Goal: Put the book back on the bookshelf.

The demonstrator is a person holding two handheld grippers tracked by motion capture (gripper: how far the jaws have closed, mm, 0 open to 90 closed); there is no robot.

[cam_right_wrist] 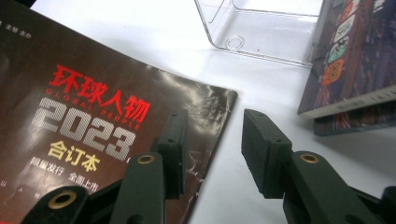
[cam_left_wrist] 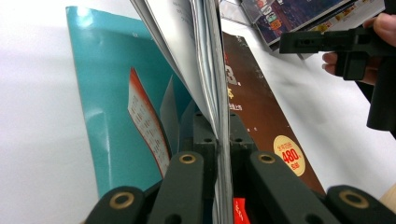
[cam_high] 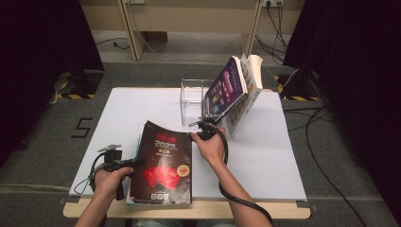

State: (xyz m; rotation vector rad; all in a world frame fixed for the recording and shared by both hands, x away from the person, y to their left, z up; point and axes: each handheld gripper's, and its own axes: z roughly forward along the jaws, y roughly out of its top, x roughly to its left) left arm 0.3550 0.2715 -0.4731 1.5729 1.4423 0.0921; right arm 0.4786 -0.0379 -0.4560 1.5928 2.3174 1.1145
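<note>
At seven o'clock, the left gripper (cam_high: 135,161) pinches the dark magazine's (cam_high: 163,165) cover edge – the magazine lies front-centre; at centre, the right gripper (cam_high: 197,128) hovers part-open, empty, and should straddle the top corner squarely before closing.

I'm working in what looks like a recording studio or lab bay. A white table (cam_high: 265,156) sits on grey carpet, with black curtains (cam_high: 350,52) closing in at nine and three o'clock. Yellow-and-black hazard tape (cam_high: 78,96) marks stand bases on the floor at ten and two. At twelve I see a pale wooden bench frame (cam_high: 189,19), a wall socket (cam_high: 272,3) and loose cables (cam_high: 326,142) trailing across the floor.
</note>
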